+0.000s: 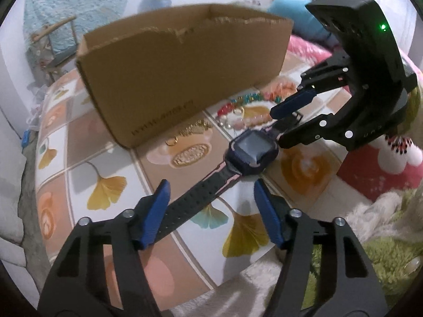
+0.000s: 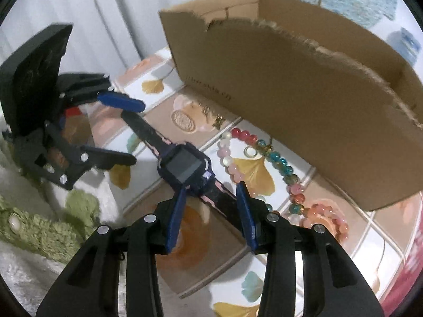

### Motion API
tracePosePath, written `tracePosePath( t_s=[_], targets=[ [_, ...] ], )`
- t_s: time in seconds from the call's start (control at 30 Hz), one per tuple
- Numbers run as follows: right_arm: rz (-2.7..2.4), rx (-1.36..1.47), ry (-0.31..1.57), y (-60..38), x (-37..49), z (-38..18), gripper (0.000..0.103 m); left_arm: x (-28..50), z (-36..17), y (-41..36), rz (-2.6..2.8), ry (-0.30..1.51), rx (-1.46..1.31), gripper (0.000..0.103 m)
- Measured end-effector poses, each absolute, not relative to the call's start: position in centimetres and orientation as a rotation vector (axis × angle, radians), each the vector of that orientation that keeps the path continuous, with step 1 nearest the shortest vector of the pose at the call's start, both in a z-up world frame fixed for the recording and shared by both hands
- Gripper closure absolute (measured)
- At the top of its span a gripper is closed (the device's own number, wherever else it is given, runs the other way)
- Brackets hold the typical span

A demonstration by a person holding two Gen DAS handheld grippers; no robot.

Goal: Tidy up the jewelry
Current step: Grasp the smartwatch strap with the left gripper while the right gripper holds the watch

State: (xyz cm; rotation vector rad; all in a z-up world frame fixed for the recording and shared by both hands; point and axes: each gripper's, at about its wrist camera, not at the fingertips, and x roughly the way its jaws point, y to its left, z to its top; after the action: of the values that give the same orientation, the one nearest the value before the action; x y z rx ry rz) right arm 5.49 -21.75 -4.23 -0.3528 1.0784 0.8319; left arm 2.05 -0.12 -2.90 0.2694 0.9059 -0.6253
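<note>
A dark blue smartwatch with a black and pink strap lies flat on the patterned cloth; it also shows in the right wrist view. My left gripper is open, its fingers either side of one strap end. My right gripper is open around the other strap end, just behind the watch face; in the left wrist view it comes in from the right. A cardboard box stands open beyond the watch. Colourful bead bracelets and a gold chain lie beside the box.
A gold ring lies near the box corner. A green fluffy rug and a red and white cushion lie past the cloth's edge. A teal blanket hangs behind.
</note>
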Motion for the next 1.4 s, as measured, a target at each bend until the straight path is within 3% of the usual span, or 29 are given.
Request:
tracePosePath(
  t_s=[0.33,0.67,1.13,1.27,1.4],
  targets=[
    [0.936,-0.388,1.127,-21.5,3.9,-4.2,0.064,3.7,-3.2,-0.3,-0.711,1.006,0.283,0.046],
    [0.935,-0.427,1.061,-21.3,6.2,-3.3,0.064,4.9,-3.3,-2.7,-0.860,0.986,0.384,0.048],
    [0.928,-0.343,1.109,-21.6,7.2,-4.2,0.064,6.5,-4.2,-6.2,-0.911,0.980,0.346,0.048],
    [0.909,-0.328,1.120,-22.3,6.8,-3.9,0.064,6.1,-3.8,-5.5,-0.930,0.955,0.360,0.050],
    [0.915,-0.272,1.160,-23.8,5.9,-3.4,0.064,5.7,-3.7,-5.1,-0.964,0.951,0.348,0.058]
  ],
)
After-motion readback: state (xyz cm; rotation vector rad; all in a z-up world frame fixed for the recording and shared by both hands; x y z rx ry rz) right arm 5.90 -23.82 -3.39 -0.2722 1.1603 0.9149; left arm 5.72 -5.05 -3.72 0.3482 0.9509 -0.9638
